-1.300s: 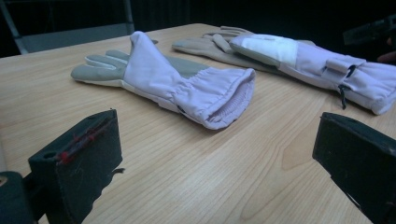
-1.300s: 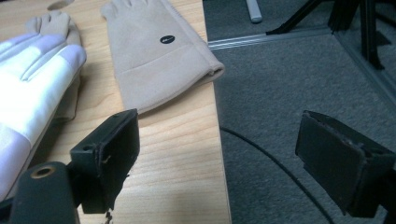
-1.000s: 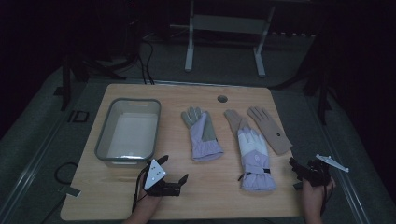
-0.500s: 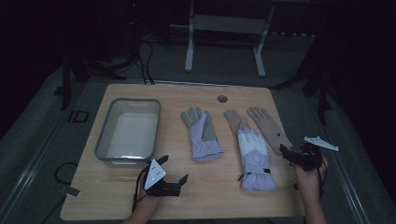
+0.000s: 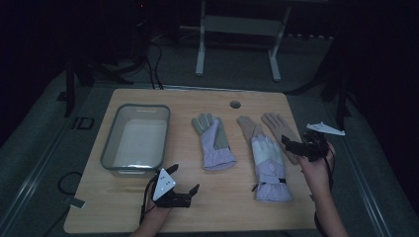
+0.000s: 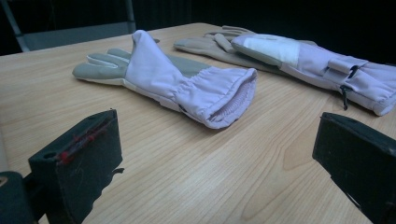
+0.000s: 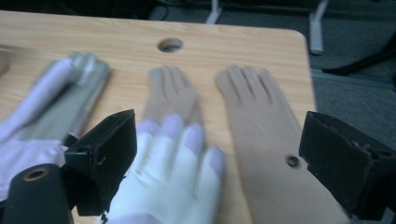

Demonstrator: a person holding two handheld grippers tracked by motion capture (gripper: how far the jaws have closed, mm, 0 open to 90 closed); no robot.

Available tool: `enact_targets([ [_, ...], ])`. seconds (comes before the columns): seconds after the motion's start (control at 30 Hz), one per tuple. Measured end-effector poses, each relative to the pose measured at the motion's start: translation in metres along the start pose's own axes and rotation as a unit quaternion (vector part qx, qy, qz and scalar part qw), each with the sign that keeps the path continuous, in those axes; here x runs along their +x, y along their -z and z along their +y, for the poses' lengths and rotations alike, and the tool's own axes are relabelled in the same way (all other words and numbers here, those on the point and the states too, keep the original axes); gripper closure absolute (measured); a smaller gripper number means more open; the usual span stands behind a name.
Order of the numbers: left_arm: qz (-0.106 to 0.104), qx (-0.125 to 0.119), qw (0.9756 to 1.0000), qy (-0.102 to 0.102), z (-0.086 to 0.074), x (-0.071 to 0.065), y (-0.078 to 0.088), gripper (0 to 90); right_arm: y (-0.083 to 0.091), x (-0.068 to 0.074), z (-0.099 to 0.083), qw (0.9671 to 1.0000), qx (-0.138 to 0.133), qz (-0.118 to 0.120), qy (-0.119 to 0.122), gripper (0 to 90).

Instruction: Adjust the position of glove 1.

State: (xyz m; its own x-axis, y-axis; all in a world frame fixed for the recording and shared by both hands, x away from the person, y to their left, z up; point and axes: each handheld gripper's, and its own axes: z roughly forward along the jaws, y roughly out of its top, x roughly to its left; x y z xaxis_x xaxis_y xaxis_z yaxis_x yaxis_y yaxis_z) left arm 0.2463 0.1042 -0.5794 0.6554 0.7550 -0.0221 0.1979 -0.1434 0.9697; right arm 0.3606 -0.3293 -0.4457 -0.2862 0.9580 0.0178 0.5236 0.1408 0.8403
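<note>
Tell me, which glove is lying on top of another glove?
The long purple-and-white glove near the right gripper. It rests on a tan glove, while the shorter purple glove lies alone on the table.

Gloves: lavender-grey glove (image 5: 213, 143), flat, desk centre; lavender-white glove (image 5: 269, 165) at 3 o'clock, overlapping tan glove (image 5: 248, 127); second tan glove (image 5: 280, 131) alongside.

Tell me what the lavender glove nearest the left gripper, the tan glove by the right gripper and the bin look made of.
Lavender glove: soft woven fabric, matte, judging by its gathered cuff and fuzzy lining. Tan glove: thin, smooth, matte material, perhaps suede or knit; it lies flat. Bin: probably translucent plastic with a grey rim, since its walls look see-through.
</note>
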Motion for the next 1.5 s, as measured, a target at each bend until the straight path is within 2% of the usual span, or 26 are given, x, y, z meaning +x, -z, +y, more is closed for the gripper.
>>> enact_targets([
  [0.07, 0.000, 0.000, 1.0000, 0.000, 0.000, 0.000, 0.000, 1.4, -0.001, 0.002, 0.003, 1.0000, 0.001, 0.003, 0.003, 11.3],
  [0.17, 0.000, -0.001, 1.0000, 0.000, 0.000, 0.000, 0.000, 1.4, -0.007, 0.016, 0.017, 0.9998, 0.001, 0.011, 0.015, 11.7],
  [0.23, -0.001, -0.001, 1.0000, 0.000, 0.000, 0.000, 0.000, 1.4, -0.008, 0.019, 0.020, 0.9998, -0.001, 0.014, 0.016, 11.8],
  [0.33, -0.001, 0.001, 1.0000, -0.001, 0.000, 0.000, 0.000, 1.4, -0.015, 0.032, 0.033, 0.9995, -0.005, 0.025, 0.021, 12.8],
  [0.43, -0.001, 0.001, 1.0000, 0.004, 0.000, 0.001, 0.000, 1.4, -0.018, 0.040, 0.037, 0.9992, -0.009, 0.026, 0.030, 12.8],
  [0.53, -0.001, 0.000, 1.0000, 0.006, 0.000, 0.001, 0.000, 1.4, -0.025, 0.052, 0.043, 0.9985, -0.002, 0.041, 0.037, 13.1],
  [0.67, 0.000, 0.002, 1.0000, -0.003, 0.000, -0.001, 0.000, 1.4, -0.034, 0.066, 0.046, 0.9975, 0.003, 0.055, 0.045, 13.3],
  [0.77, -0.001, 0.003, 1.0000, -0.001, 0.000, 0.000, 0.000, 1.4, -0.041, 0.078, 0.048, 0.9971, 0.004, 0.057, 0.050, 13.3],
  [0.9, -0.001, 0.002, 1.0000, -0.004, 0.000, -0.001, -0.001, 1.4, -0.052, 0.096, 0.052, 0.9956, 0.017, 0.064, 0.067, 13.3],
  [0.93, -0.001, 0.002, 1.0000, -0.005, 0.000, -0.001, 0.000, 1.4, -0.057, 0.104, 0.054, 0.9947, 0.021, 0.071, 0.071, 13.3],
  [1.23, -0.002, 0.002, 1.0000, -0.006, 0.000, -0.001, -0.001, 1.4, -0.083, 0.137, 0.057, 0.9917, 0.039, 0.095, 0.077, 13.2],
  [1.5, -0.003, 0.002, 1.0000, -0.007, 0.000, -0.001, -0.001, 1.4, -0.111, 0.158, 0.052, 0.9886, 0.066, 0.110, 0.079, 13.3],
])
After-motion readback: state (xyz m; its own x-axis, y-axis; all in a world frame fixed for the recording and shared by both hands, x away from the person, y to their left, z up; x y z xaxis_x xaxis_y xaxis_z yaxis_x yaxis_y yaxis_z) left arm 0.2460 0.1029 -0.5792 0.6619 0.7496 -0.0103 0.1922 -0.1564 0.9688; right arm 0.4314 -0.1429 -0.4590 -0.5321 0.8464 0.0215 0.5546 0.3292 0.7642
